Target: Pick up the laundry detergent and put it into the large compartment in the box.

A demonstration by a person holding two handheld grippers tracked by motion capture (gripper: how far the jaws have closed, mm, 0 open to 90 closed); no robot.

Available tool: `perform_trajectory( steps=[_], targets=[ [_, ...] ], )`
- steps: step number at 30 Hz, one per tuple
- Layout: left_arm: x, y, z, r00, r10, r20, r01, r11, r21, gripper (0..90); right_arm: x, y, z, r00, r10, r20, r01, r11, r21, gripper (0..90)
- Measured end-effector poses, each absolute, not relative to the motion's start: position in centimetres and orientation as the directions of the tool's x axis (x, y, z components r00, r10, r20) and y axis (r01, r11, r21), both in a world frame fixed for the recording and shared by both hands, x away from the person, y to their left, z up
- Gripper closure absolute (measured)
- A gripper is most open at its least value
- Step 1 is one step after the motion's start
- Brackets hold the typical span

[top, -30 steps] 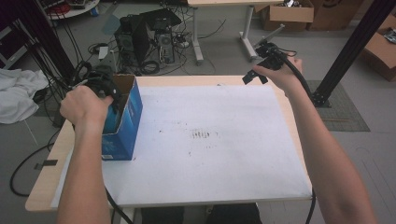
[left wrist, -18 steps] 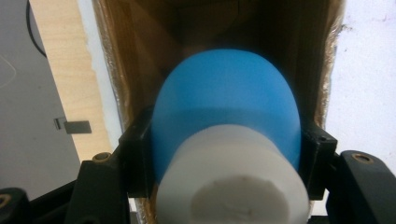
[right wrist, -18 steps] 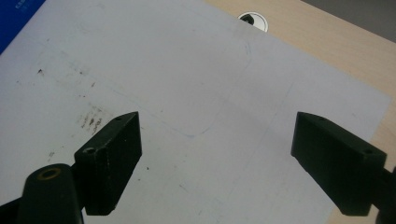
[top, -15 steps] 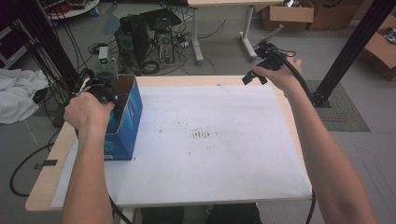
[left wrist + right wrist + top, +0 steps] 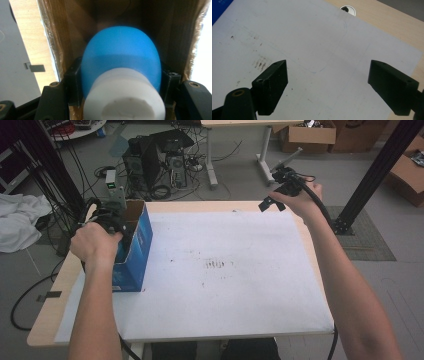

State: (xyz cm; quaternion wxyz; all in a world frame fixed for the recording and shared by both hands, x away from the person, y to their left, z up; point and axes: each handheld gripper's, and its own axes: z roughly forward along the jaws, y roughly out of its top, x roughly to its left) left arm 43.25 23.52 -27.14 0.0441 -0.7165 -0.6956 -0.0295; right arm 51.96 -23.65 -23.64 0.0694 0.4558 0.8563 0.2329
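We've got the left gripper [image 5: 120, 85] clamped on a blue-and-white bulb-shaped object [image 5: 121, 65], inside the blue cardboard box [image 5: 136, 251] at the table's left. Right gripper [image 5: 328, 87] jaws wide apart, holding nothing.

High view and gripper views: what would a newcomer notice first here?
First, the blue box at the table's left edge, open at the top, with the left claw reaching into it. In the left gripper view, that claw grips a blue bottle with a white cap inside the box. The right claw hangs open over the white sheet.
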Motion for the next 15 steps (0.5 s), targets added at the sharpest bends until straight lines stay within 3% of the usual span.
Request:
perform_trajectory(
  steps=[15],
  targets=[
    [43.36,24.03,-27.88,0.024,0.995,0.092,0.999,-0.021,-0.037,38.2,52.05,-23.65,-23.86,-0.571,0.815,0.094,0.753,0.475,0.456,16.4]
  ],
)
